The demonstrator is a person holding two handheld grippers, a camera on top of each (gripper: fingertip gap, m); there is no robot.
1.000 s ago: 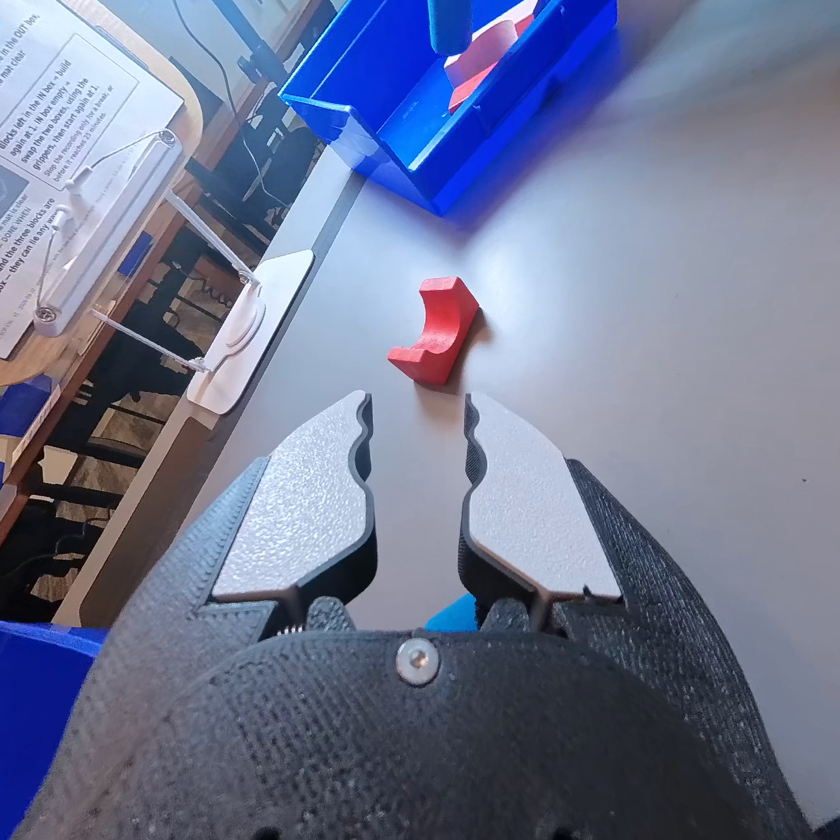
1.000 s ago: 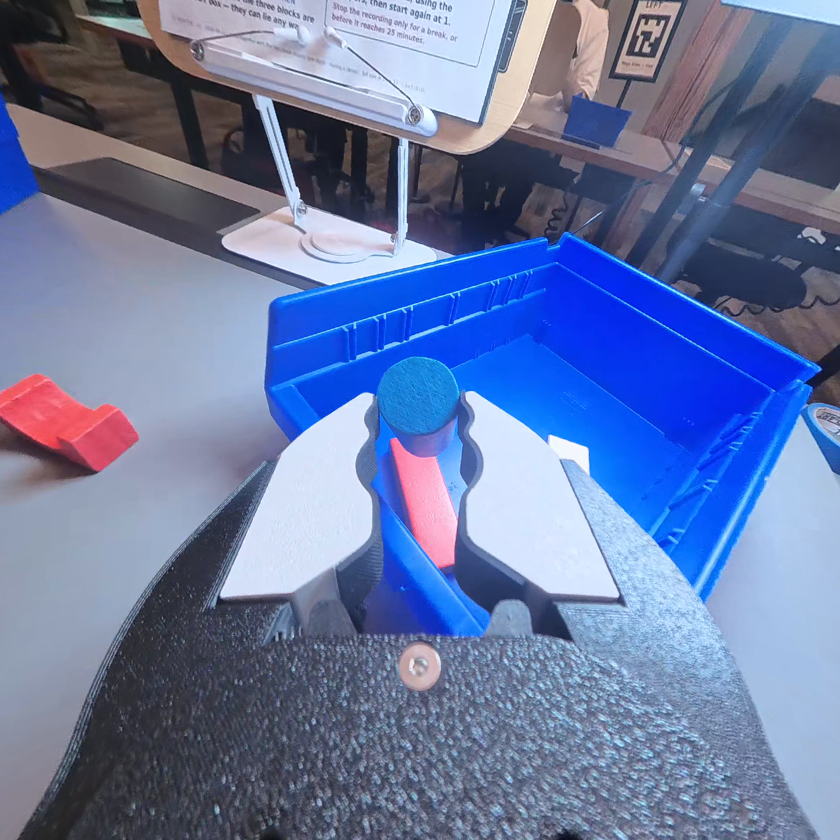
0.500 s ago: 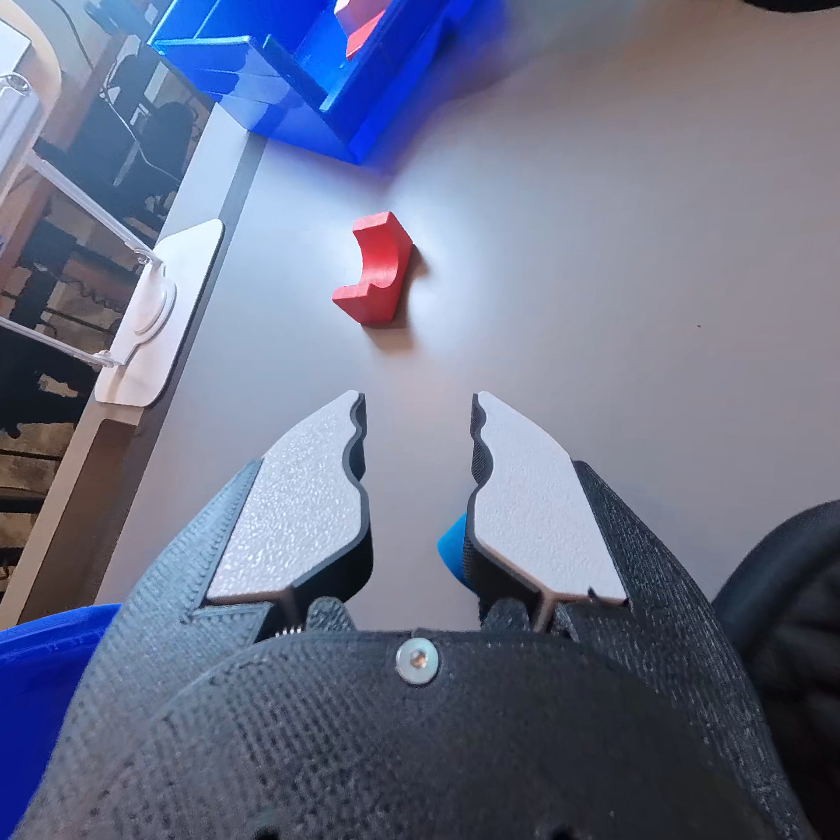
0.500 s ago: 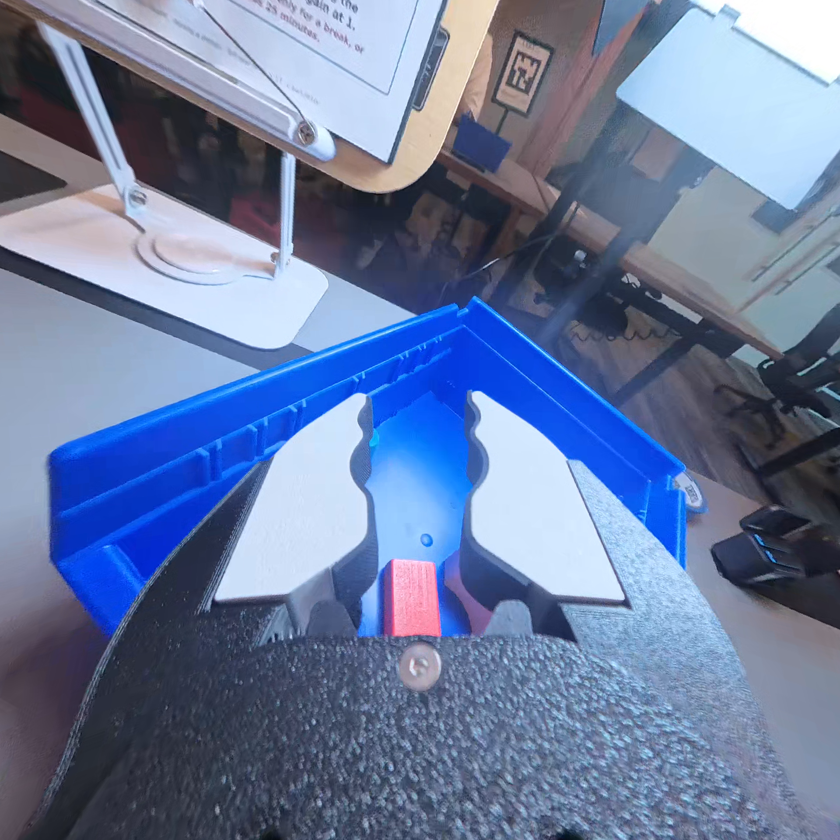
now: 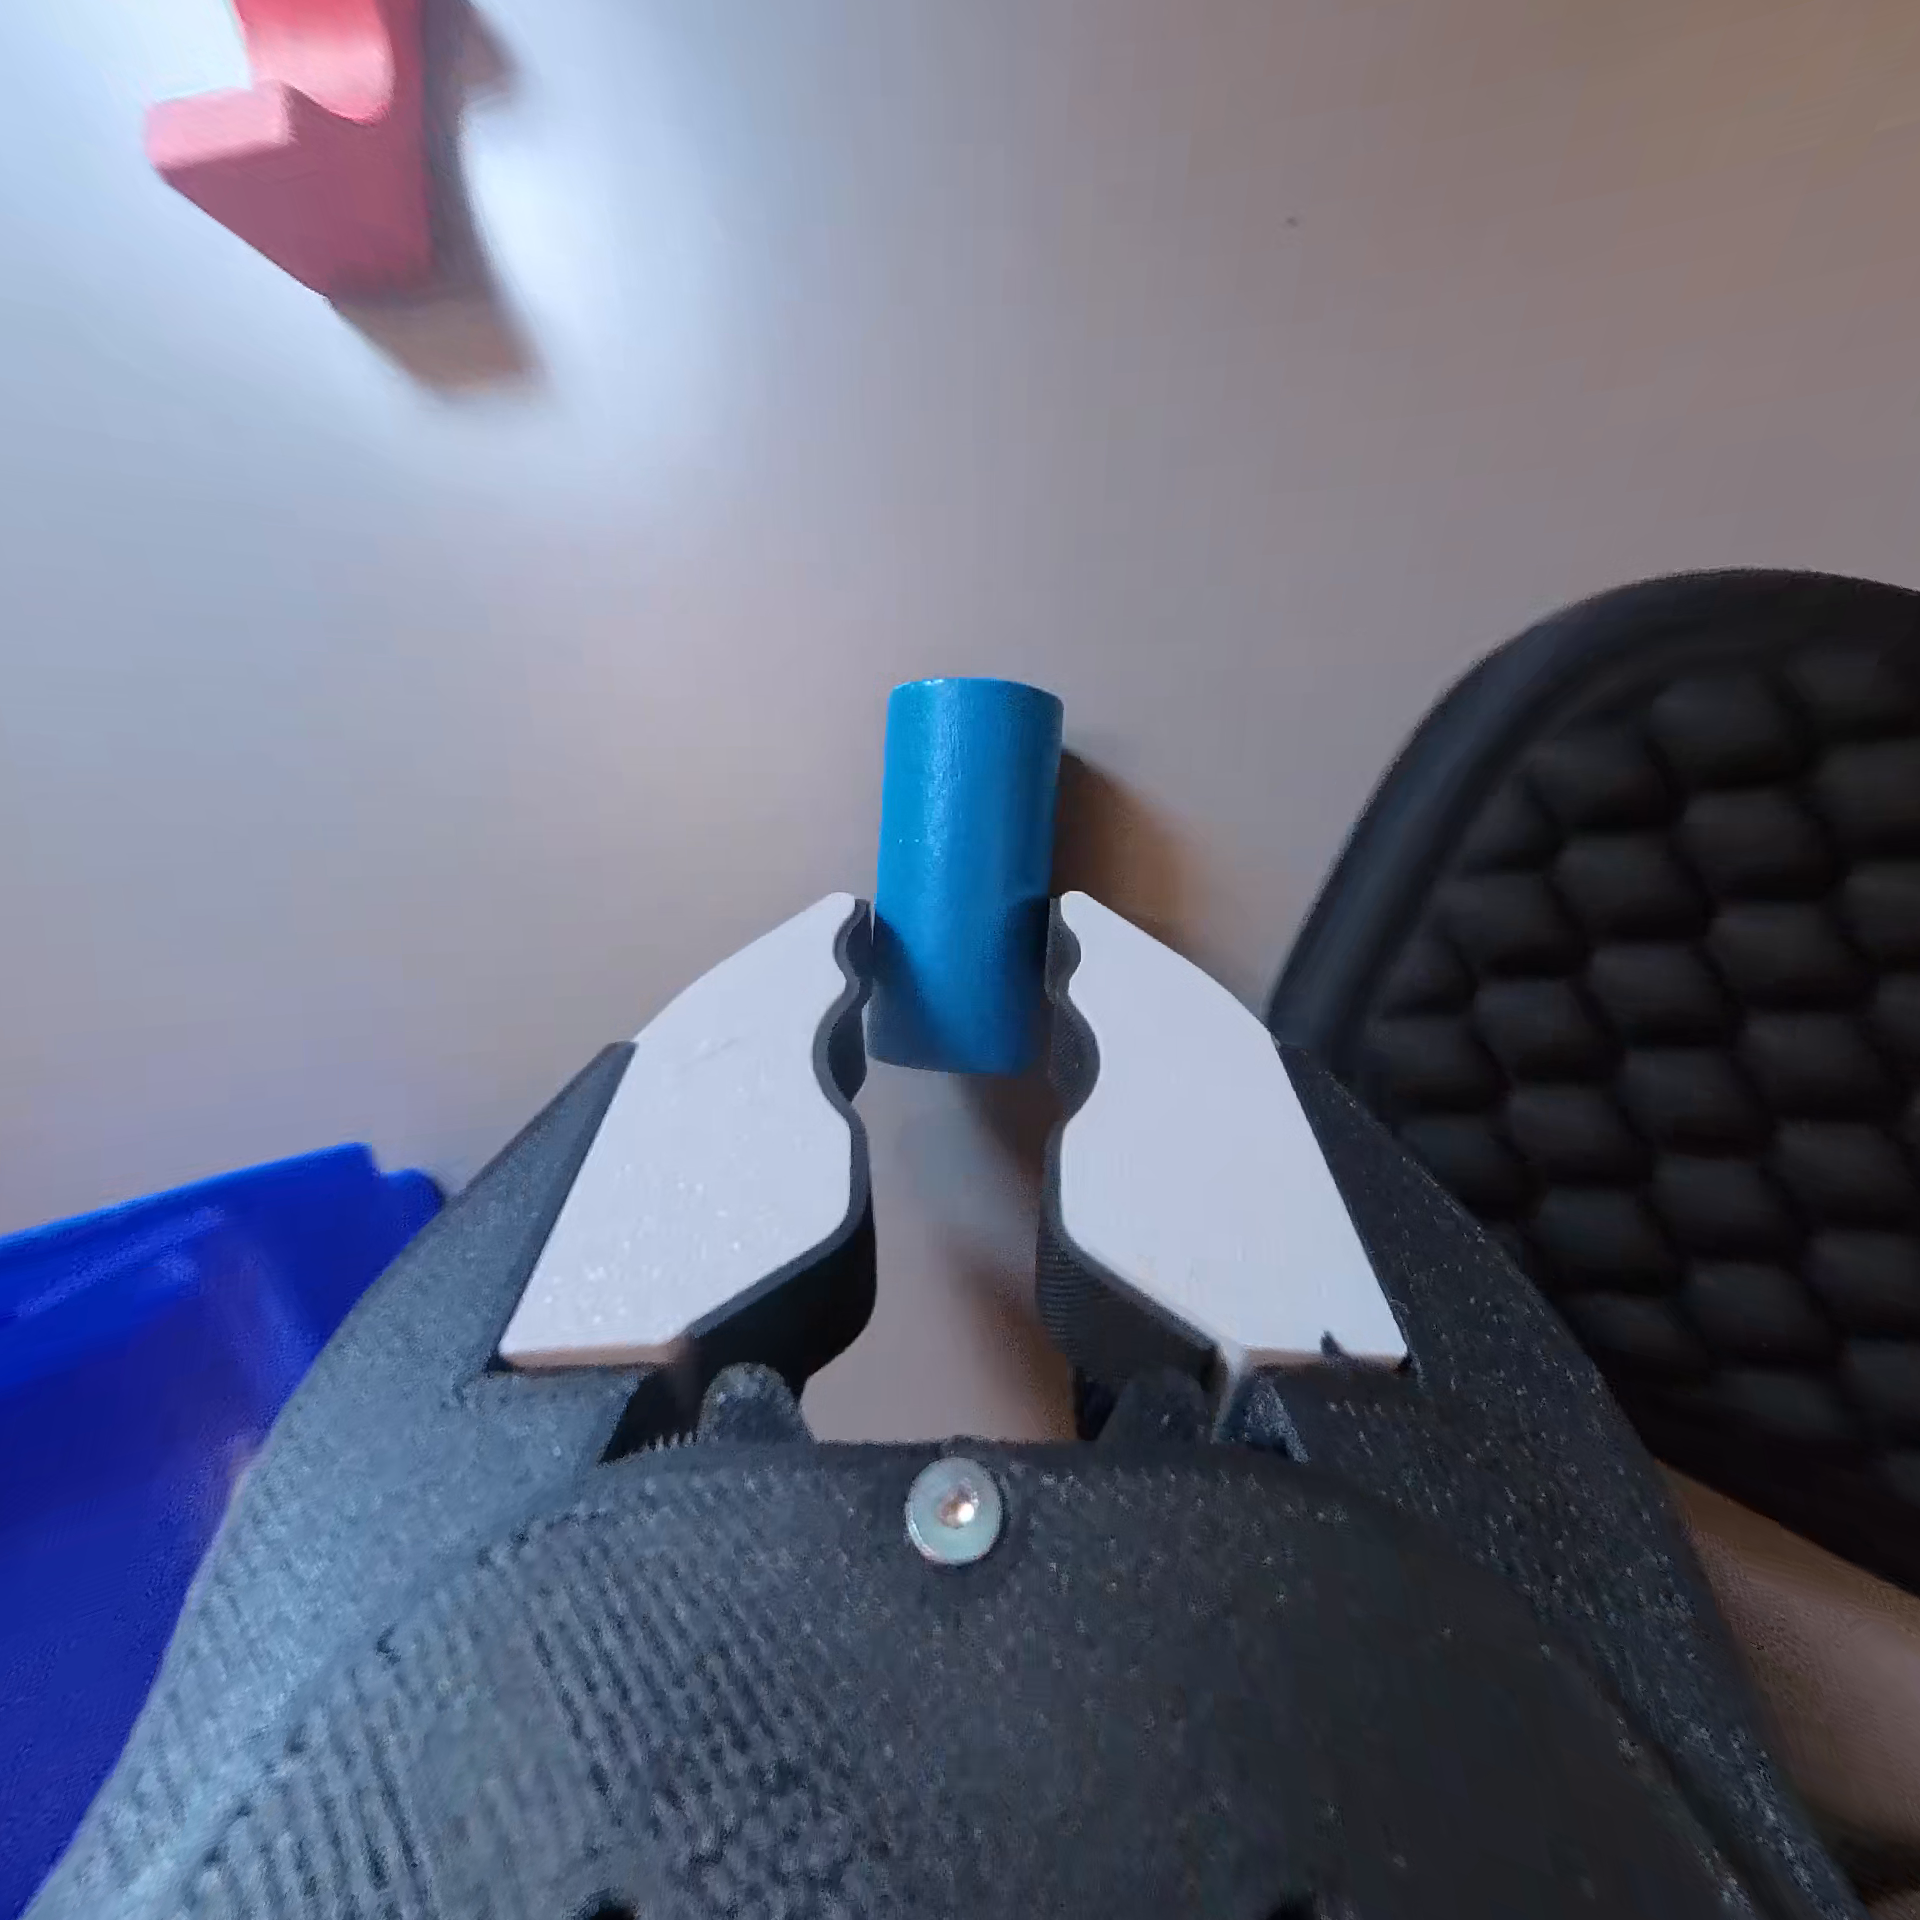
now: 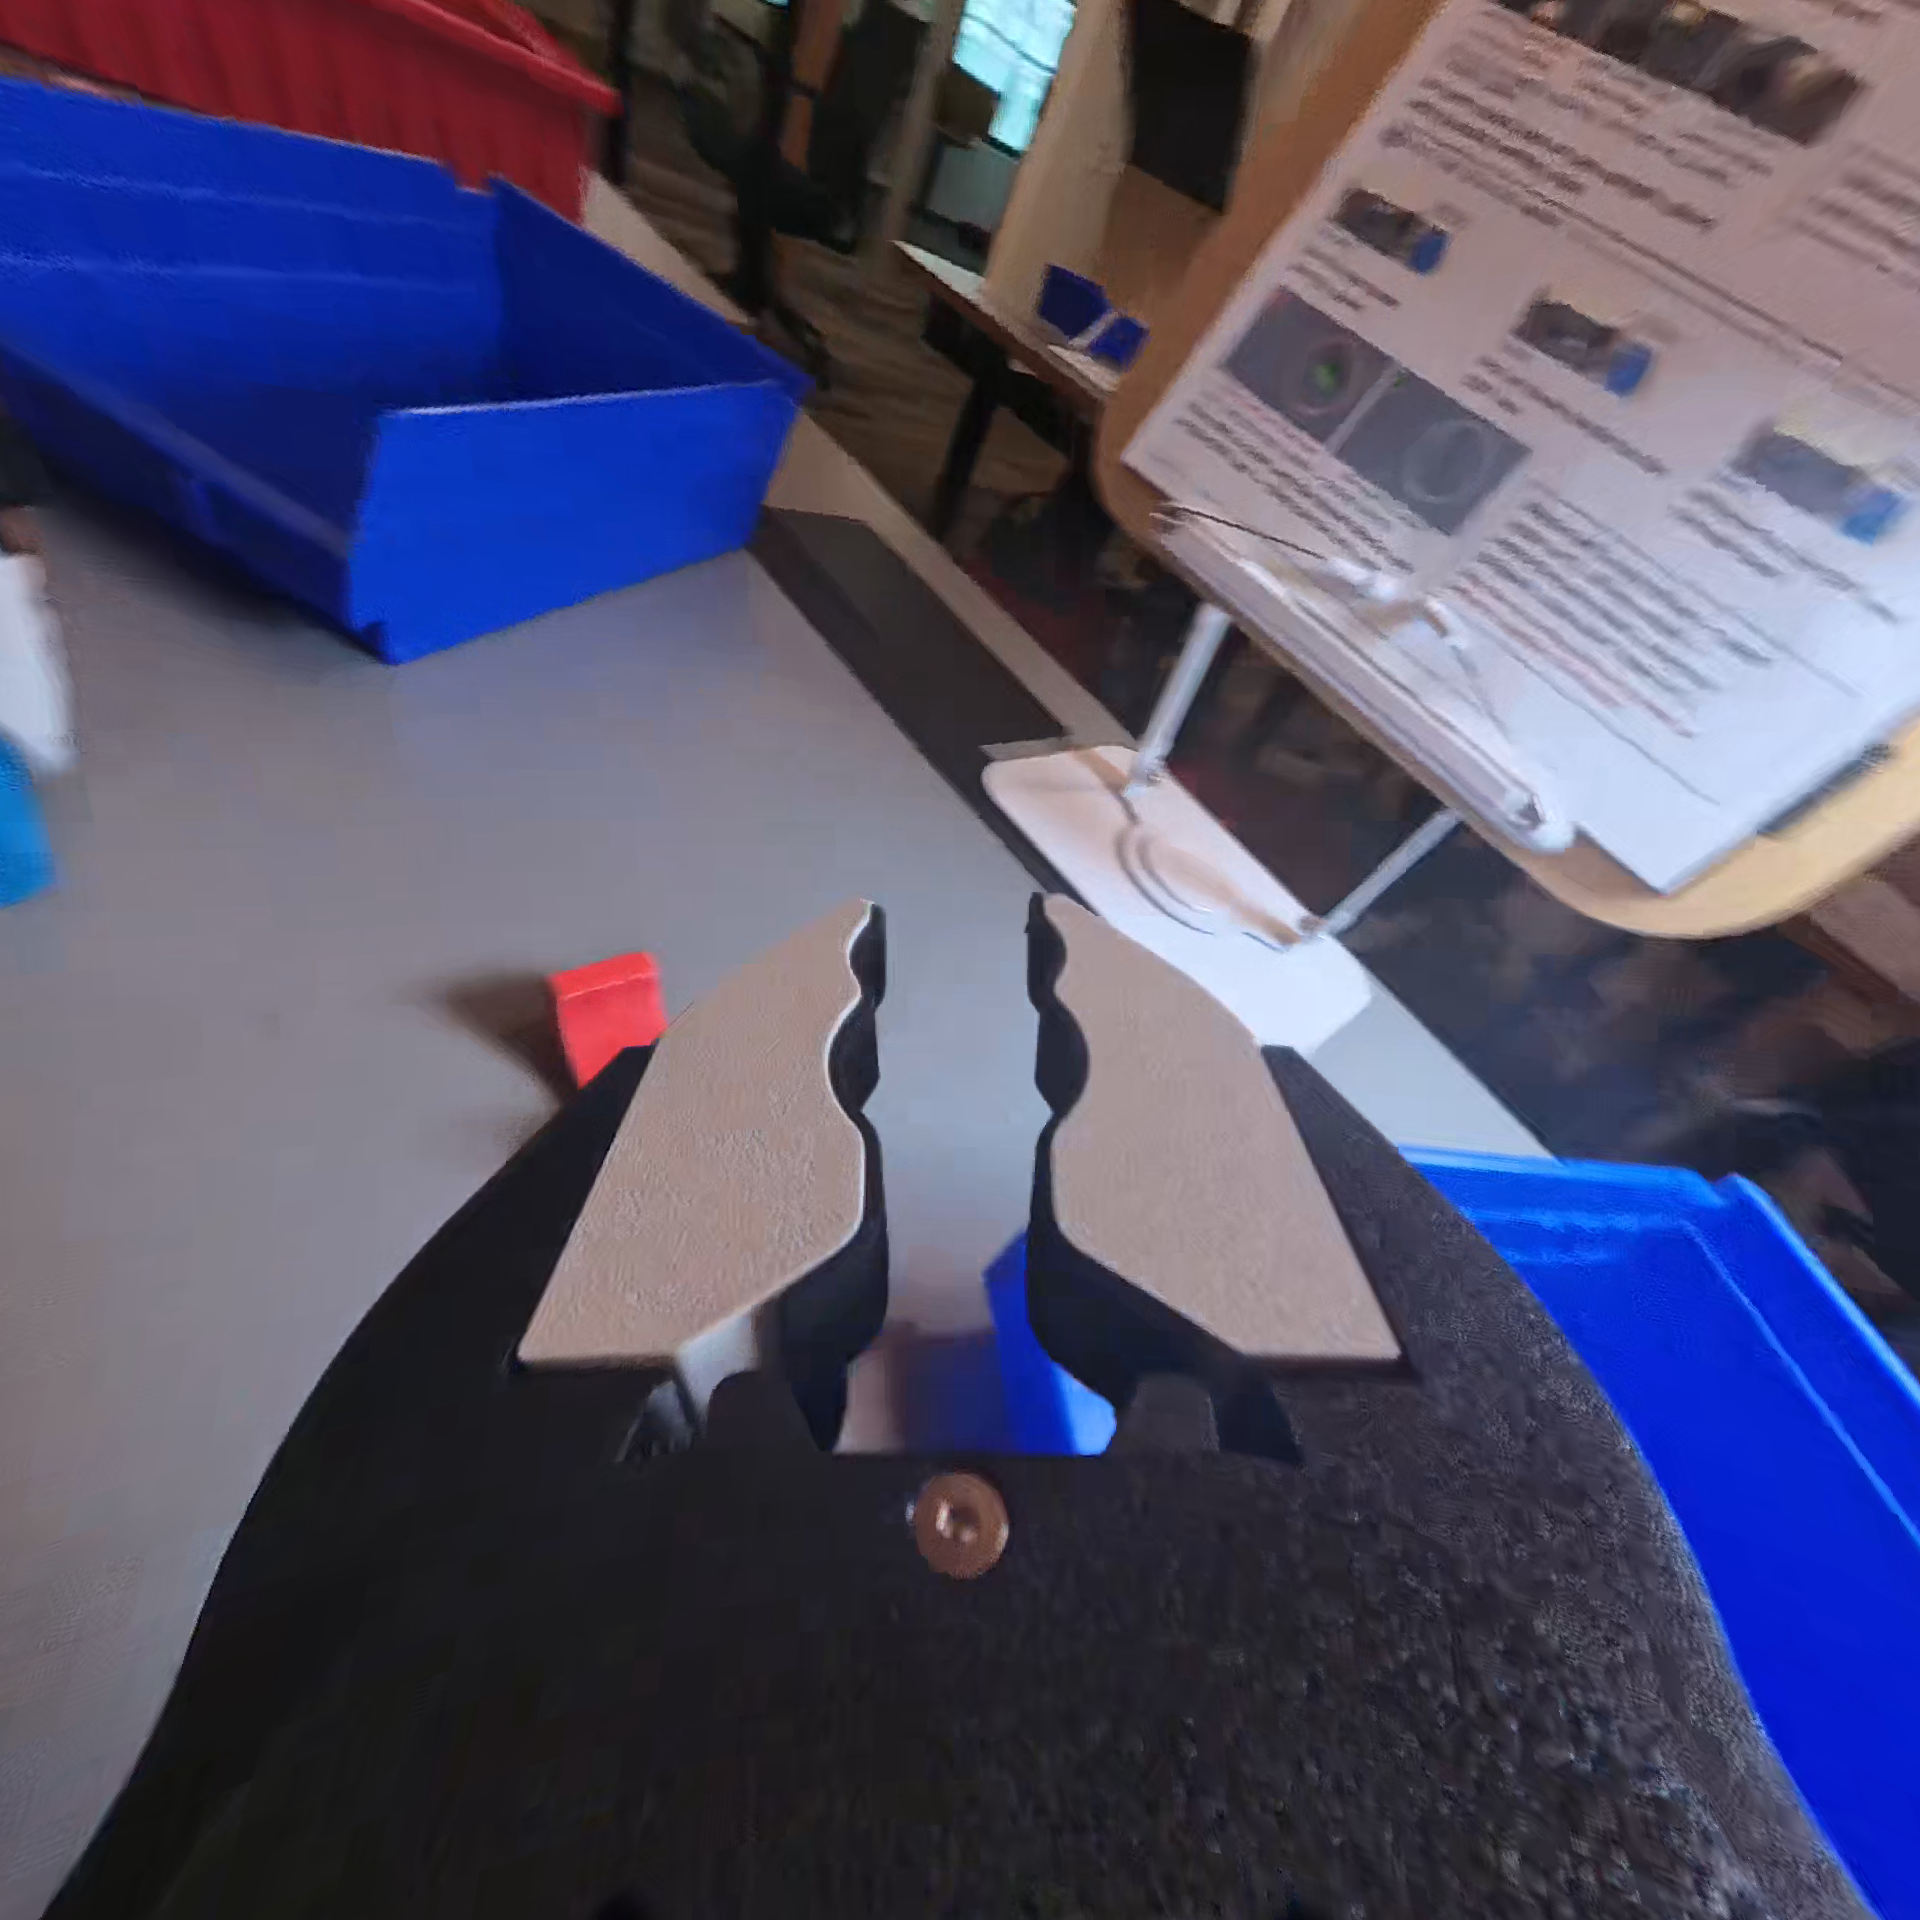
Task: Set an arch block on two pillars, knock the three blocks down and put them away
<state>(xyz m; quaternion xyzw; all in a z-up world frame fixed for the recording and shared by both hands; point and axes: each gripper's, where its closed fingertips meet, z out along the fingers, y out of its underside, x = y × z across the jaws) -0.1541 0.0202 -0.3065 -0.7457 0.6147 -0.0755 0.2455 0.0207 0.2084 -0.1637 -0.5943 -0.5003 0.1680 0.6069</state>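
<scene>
left hand-held gripper [image 5: 954, 914]: you're bracketing the blue cylinder block [image 5: 961, 878] with both fingers, tips right at its sides; can't tell if they're actually clamping it.
blue cylinder block: it's lying on its side on the grey surface [image 5: 1143, 416], long axis pointing away from you, near end sitting between the fingertips.
right hand-held gripper [image 6: 954, 920]: you're holding it with fingers apart, nothing between them, hovering over the surface.
red arch block [image 5: 312, 177]: lying on the surface, well apart from the cylinder; blurred. In the right wrist view only one end [image 6: 608, 1003] is showing, beside the left finger.
blue bins: one [image 6: 1714, 1403] is sitting just under your right hand-held gripper, another [image 6: 416, 416] toward the far left edge of the surface.
document stand [image 6: 1174, 862]: sitting at the far edge.
black padded object [image 5: 1662, 1039]: lying right of the cylinder.
</scene>
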